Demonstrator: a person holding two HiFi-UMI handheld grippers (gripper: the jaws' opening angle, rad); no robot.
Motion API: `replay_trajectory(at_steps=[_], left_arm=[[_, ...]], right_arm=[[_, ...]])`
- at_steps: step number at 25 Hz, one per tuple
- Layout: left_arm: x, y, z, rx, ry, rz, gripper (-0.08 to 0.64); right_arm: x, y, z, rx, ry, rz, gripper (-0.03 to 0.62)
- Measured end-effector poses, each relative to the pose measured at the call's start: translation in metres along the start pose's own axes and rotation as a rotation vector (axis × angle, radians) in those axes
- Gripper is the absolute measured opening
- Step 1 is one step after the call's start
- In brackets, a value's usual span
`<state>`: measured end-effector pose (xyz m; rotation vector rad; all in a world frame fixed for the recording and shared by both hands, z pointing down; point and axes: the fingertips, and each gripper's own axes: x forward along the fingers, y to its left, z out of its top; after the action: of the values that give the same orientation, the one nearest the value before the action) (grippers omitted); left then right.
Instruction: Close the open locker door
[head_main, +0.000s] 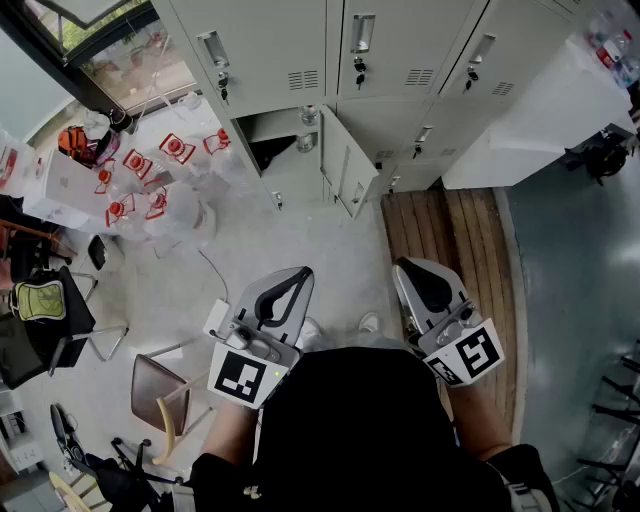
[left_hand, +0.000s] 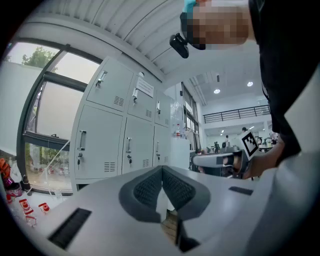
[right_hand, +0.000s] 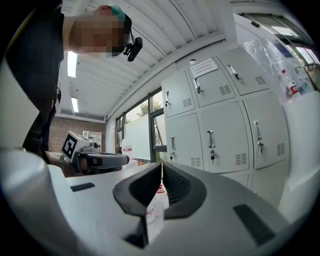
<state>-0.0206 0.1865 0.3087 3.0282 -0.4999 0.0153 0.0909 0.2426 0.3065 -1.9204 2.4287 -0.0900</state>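
I have not started on the door yet: this is the approach, and I am standing well back from the bank of lockers (head_main: 392, 48) with both claws held close in front of me. The open locker door (head_main: 347, 172) is in the lower row, swung out toward me, with its dark compartment (head_main: 276, 136) gaping just to its left. My left gripper (head_main: 298, 276) is pressed together, its ribbed pads meeting with nothing between them, and it touches nothing. My right gripper (head_main: 405, 268) is the same, jaws closed on empty air, pointing toward the lockers and well apart from them. As I judge it, the next move calls for stepping forward and bringing one claw, likely the right since it sits nearer that side, against the outer face of the door, then pushing it leftward until it swings flush over the compartment. A closed claw should serve for a push, so I see no need to spread the jaws. The clear bottles (head_main: 150, 180) on the floor stand off to the left of that path.
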Motion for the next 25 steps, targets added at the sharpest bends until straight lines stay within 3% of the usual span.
replay_trajectory(at_steps=[10, 16, 25], left_arm=[[-0.029, 0.034, -0.004, 0.002, 0.009, -0.027, 0.021], [-0.038, 0.053, -0.013, 0.000, 0.025, -0.059, 0.021], [0.001, 0.069, -0.027, -0.026, 0.054, -0.035, 0.021]], right_arm=[[0.029, 0.024, -0.002, 0.023, -0.027, -0.053, 0.034], [0.041, 0.034, -0.009, -0.009, 0.006, -0.085, 0.034], [0.057, -0.011, -0.025, 0.021, 0.046, -0.083, 0.034]])
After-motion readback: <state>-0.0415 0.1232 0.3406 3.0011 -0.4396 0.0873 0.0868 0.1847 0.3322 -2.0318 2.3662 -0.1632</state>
